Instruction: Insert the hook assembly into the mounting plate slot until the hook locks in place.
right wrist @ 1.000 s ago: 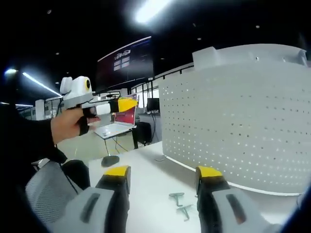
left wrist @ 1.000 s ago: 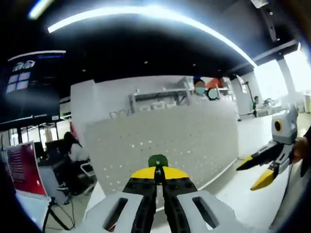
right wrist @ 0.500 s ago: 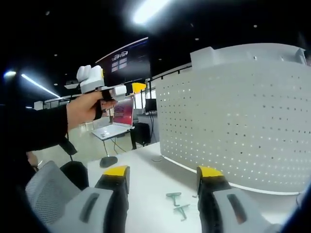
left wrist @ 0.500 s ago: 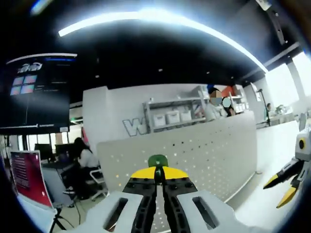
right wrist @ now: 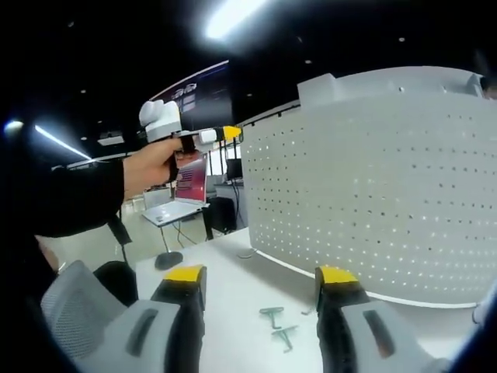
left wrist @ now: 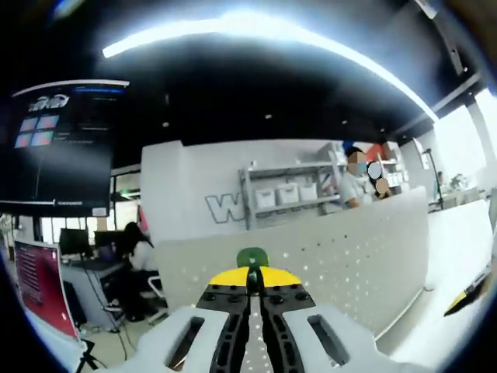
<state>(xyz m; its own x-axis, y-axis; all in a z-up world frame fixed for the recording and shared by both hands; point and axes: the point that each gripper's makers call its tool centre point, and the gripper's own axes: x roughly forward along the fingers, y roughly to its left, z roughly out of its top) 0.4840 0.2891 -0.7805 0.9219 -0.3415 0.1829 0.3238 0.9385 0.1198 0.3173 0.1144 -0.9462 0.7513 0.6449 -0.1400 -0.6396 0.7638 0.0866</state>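
Observation:
My left gripper (left wrist: 250,273) is shut on a small green hook (left wrist: 251,259) whose rounded head pokes out above the yellow tips. Ahead of it stands the white perforated mounting plate (left wrist: 349,249), with its top edge roughly level with the hook. In the right gripper view a hand holds the left gripper (right wrist: 231,134) high beside the mounting plate's (right wrist: 373,202) left end. My right gripper (right wrist: 261,276) is open and holds nothing, low over the white table (right wrist: 225,287). Two spare green hooks (right wrist: 276,325) lie on the table between its jaws.
A grey mesh chair (right wrist: 78,307) stands at the table's near left. A laptop on a small stand (right wrist: 175,210) is beyond the table. Behind the plate are two people (left wrist: 365,171), shelving with boxes (left wrist: 287,194), and a seated person (left wrist: 138,249) at left. The right gripper's tip (left wrist: 470,291) shows at the edge.
The left gripper with the hook has risen and moved closer to the plate's upper left end. The right gripper has slid almost out of the left view. The right gripper stays open.

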